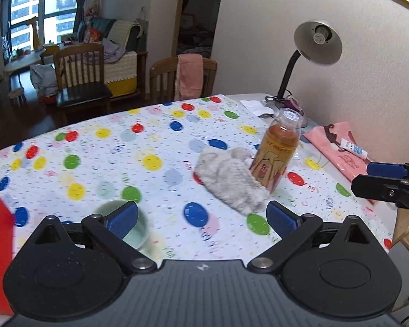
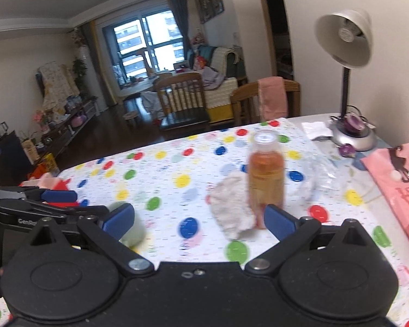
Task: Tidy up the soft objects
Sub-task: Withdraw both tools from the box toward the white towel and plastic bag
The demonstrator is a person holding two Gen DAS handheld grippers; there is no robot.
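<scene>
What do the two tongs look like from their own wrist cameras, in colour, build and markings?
Both match. The left tongs have black linkage arms on round black housings, silver pivot pins, blue ribbed pads and a grey ridged centre plate with a small white logo. The right tongs have the same black arms and blue pads around a plain black centre. The right wrist view shows white lettering on the left unit's side. No hands, sleeves or cables show.

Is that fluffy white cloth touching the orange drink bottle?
Touching. In the left wrist view the fluffy white cloth presses against the orange drink bottle at its base, with no tablecloth showing between them.
</scene>
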